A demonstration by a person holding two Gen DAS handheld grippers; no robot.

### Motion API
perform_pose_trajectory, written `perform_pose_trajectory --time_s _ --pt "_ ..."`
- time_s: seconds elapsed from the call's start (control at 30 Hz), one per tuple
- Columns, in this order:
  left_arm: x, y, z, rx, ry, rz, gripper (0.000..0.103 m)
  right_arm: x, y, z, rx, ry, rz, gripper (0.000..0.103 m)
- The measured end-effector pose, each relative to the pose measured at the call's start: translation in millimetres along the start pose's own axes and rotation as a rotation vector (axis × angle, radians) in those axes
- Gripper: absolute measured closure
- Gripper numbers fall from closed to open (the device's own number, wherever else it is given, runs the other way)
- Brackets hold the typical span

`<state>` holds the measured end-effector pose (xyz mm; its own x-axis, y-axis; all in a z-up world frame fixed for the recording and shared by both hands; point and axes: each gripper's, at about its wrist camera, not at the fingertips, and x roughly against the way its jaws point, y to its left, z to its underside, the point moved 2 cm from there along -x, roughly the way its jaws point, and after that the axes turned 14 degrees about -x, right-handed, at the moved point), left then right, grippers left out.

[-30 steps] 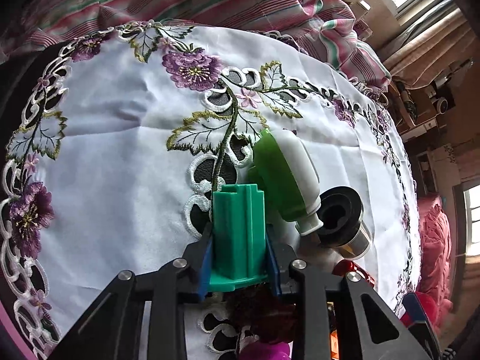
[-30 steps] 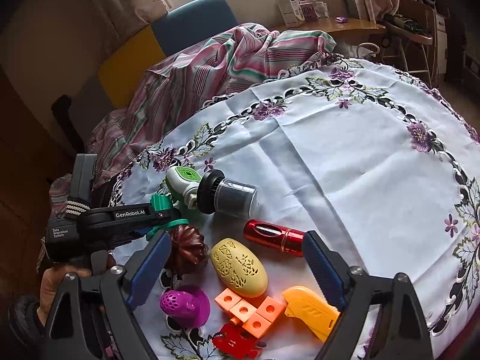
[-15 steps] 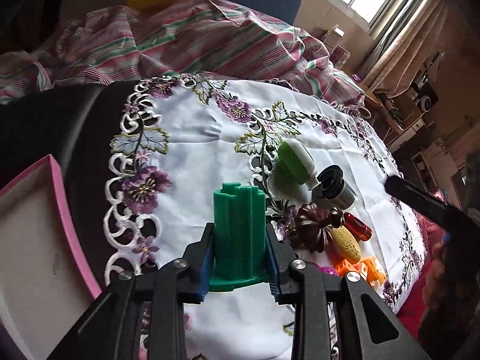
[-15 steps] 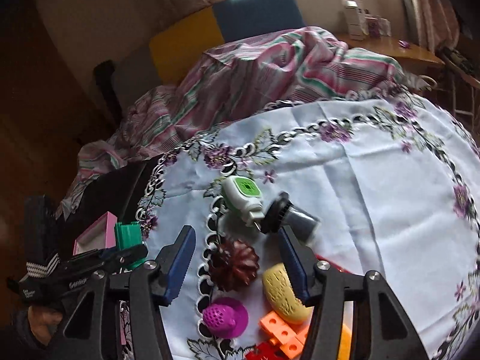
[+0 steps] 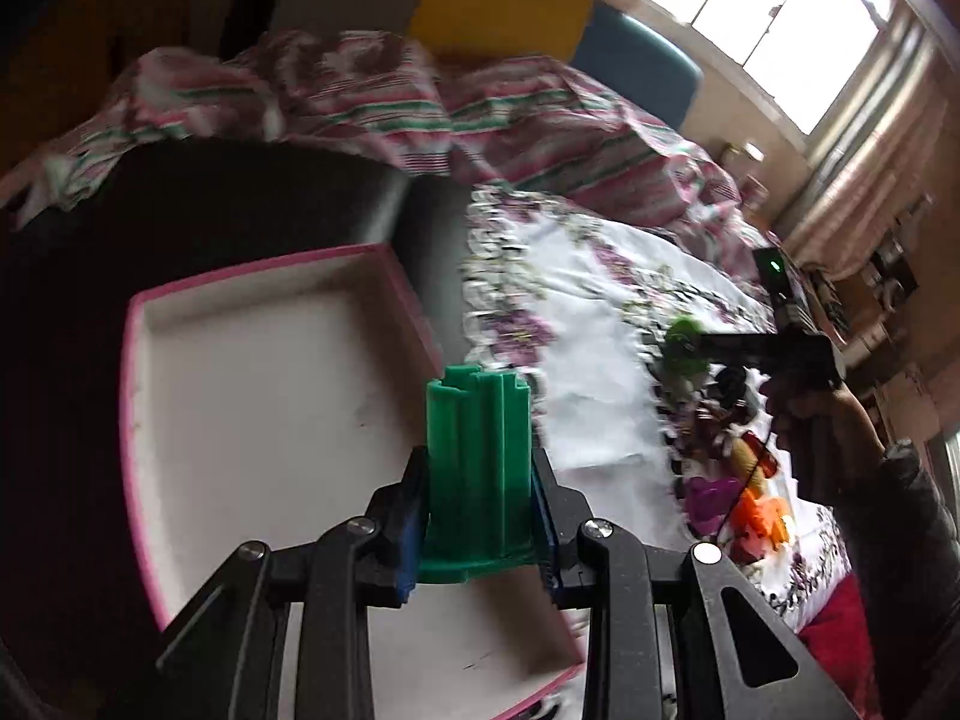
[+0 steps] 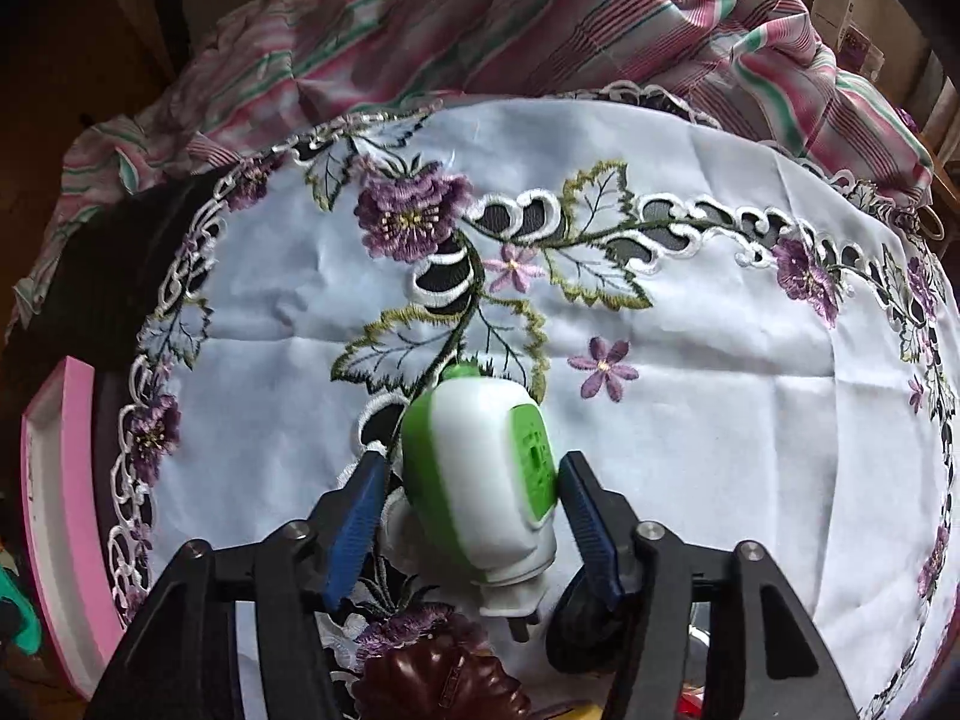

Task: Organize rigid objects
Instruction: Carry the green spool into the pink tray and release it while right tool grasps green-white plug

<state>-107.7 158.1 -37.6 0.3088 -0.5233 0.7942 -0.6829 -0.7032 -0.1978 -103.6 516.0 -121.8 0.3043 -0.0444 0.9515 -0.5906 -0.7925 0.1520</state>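
Observation:
My left gripper point(image 5: 478, 468) is shut on a green ribbed plastic piece point(image 5: 477, 420), which stands upright between the pads. It hangs over the right part of a white tray with a pink rim point(image 5: 264, 267). On the embroidered tablecloth point(image 6: 690, 420) lies a white and green plug-in device point(image 6: 468, 420). My right gripper point(image 6: 472, 471) straddles it from above, jaws closing. The right pad is at its green face, and a narrow gap shows at the left pad. In the left wrist view a person's hand point(image 5: 804, 414) holds that gripper over the blurred device point(image 5: 684, 342).
A brown fluted mould point(image 6: 438, 678) and a black cylinder point(image 6: 576, 630) lie just below the device. Purple and orange toys point(image 5: 762, 516) sit further along the table. The tray's edge point(image 6: 72, 510) is left of the cloth. A striped blanket point(image 6: 540, 18) lies behind.
My left gripper carried the green piece off the tablecloth to above the pink-rimmed tray. My right gripper dropped from over the toys onto the white and green device, and its jaws narrowed.

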Motion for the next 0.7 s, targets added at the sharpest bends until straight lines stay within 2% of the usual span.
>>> perform_pose_trajectory --time_s 0.23,0.37,0.53,0.7 --pt "-5.5 51.3 21.5 0.101 0.024 -0.074 0.072 10.8 7.0 15.0 0.049 -0.097 0.098 0.061" --pt "-22.6 67.4 15.7 0.104 0.037 -0.104 0.072 43.4 9.3 21.8 0.034 -0.190 0.079 0.061" --pt "-41.9 87.5 5.5 0.089 0.060 -0.172 0.072 82.5 36.9 38.8 0.041 -0.256 -0.024 0.061" --pt "-51.3 105.5 3.6 0.129 0.084 -0.195 0.072 101.6 87.2 72.4 0.107 -0.250 -0.140 0.061"
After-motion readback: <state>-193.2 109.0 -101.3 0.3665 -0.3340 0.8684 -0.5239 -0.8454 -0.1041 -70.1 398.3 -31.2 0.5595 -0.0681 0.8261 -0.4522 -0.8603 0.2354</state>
